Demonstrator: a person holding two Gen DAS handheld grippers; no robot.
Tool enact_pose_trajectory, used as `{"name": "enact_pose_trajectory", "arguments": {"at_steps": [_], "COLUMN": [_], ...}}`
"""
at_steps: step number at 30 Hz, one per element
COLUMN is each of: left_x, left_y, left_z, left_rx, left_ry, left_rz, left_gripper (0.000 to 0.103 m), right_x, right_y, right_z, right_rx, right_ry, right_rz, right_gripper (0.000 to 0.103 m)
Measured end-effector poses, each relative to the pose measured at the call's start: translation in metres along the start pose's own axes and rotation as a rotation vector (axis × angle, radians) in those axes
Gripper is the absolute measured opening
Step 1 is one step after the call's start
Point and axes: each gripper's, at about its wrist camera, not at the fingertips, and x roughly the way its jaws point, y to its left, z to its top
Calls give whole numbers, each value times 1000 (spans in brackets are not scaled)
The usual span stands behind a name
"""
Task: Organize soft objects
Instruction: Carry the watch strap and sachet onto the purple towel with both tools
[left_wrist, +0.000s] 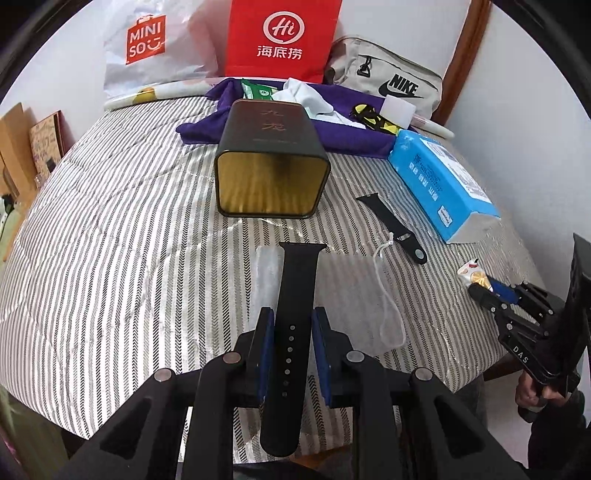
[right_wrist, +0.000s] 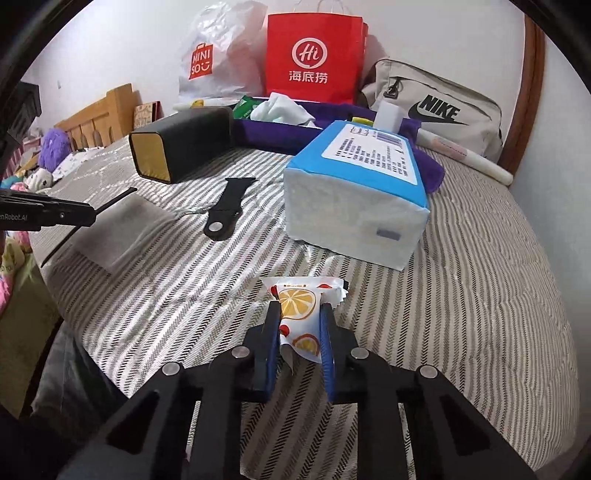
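Left of the tin (left_wrist: 271, 162), which lies open-mouthed on the striped bedcover (left_wrist: 110, 221), nothing is sorted yet. Directly before its mouth, the left gripper (left_wrist: 293, 325) pinches a long watch strap (left_wrist: 293, 314). Right of the tin lie a short strap (left_wrist: 393, 227) and a tissue pack (left_wrist: 439, 181). Farthest right, the right gripper (right_wrist: 299, 325) pinches a sweet wrapper (right_wrist: 301, 314). Judging by its empty mouth, packing has barely begun.

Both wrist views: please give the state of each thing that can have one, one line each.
Left gripper: shut on long watch strap.
Right gripper: shut on orange-print packet.
Dark tin: lying on its side, open, inside looks empty.
Short watch strap: flat on bedspread.
Tissue pack: sealed.
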Motion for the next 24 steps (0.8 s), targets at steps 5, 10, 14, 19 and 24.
{"name": "enact_pose_trajectory", "arguments": {"at_steps": [5, 10, 14, 19, 24], "left_x": [-11, -27, -43, -57, -61], "left_y": [4, 8, 8, 11, 15], "left_z": [2, 8, 17, 36, 67], "left_rx": [-13, -26, -24, -38, -48], "left_ry": [-15, -45, -71, -105, -130], "left_rz": [3, -1, -1, -2, 9], "left_gripper": [20, 20, 20, 20, 20], "right_x": [-12, -32, -51, -64, -60], "right_y": [3, 7, 7, -1, -9], "right_z": [6, 20, 35, 65, 98], "right_rx": [4, 2, 2, 12, -17], "right_ry": [-11, -33, -71, -110, -134], "right_rz": [22, 16, 35, 60, 42], "right_gripper": [19, 19, 19, 19, 19]}}
